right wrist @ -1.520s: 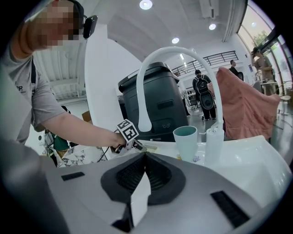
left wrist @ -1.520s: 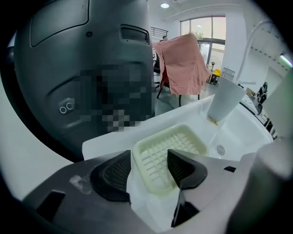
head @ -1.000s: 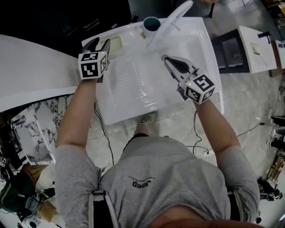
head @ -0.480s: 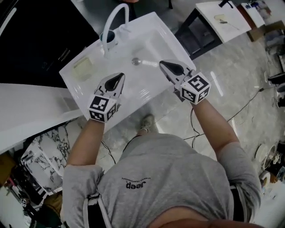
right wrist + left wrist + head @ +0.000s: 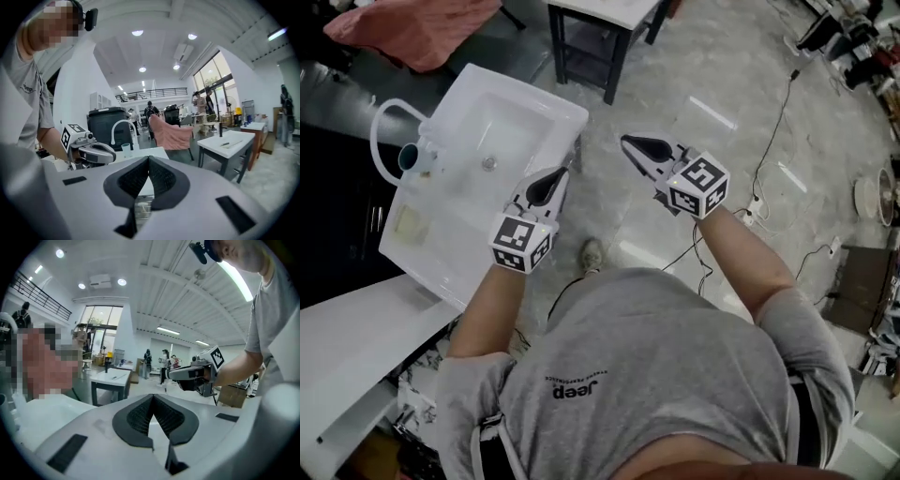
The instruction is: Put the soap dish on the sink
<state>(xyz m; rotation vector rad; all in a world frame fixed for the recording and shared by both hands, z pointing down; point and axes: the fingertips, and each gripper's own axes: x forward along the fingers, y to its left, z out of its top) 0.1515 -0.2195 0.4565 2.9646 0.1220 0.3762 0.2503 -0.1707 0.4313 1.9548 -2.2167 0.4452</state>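
White sink (image 5: 525, 122) carries the soap dish (image 5: 411, 223); by the sink's edge we hold the left gripper (image 5: 556, 175) and right gripper (image 5: 630, 142), both claws pressed together.

Workshop hall; trailing cables (image 5: 781, 112); white work tables (image 5: 230, 139); mezzanine railing (image 5: 154, 93) overhead.

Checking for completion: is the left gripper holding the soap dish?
No, the left gripper is shut on nothing, and the soap dish lies on the sink ledge.
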